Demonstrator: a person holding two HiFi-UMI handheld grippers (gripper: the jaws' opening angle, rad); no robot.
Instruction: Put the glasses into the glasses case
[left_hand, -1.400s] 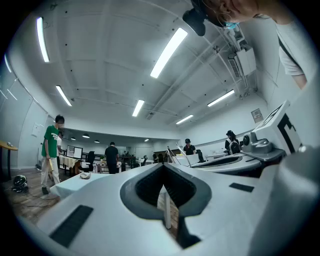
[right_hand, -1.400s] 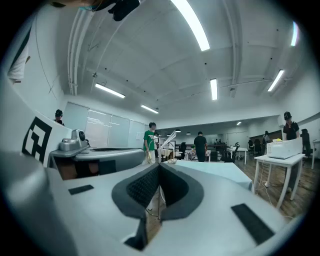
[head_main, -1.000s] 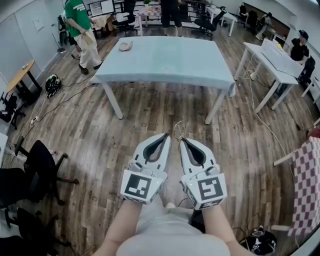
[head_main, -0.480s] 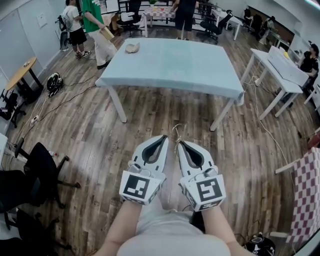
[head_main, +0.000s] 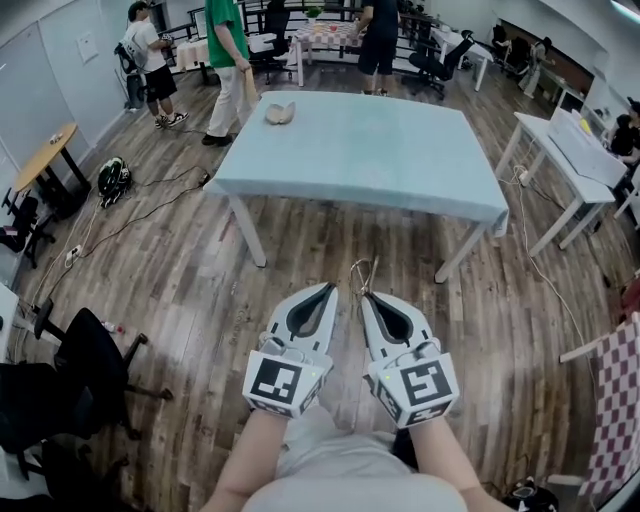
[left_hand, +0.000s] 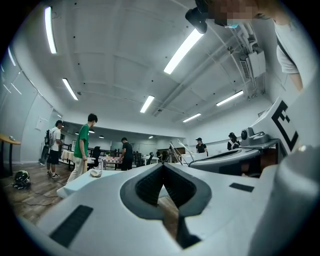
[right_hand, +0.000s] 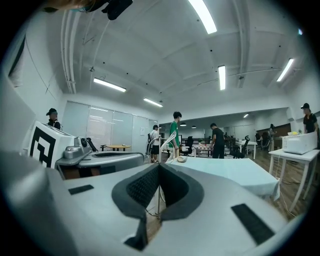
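Observation:
Thin wire-framed glasses stick up from the tips of my right gripper, which is shut on them. In the right gripper view a pale temple arm of the glasses rises just past the closed jaws. My left gripper is held alongside, shut, with nothing in it. A beige glasses case lies at the far left corner of the light blue table, well ahead of both grippers. The case also shows small in the right gripper view.
Wood floor lies between me and the table. Black office chairs stand at the left and a white desk at the right. A checked cloth is at the right edge. Several people stand beyond the table, one in a green shirt.
Both grippers have travelled forward together toward the table, which now sits lower and closer in the head view. The person in green has walked right, behind the table's far corner.

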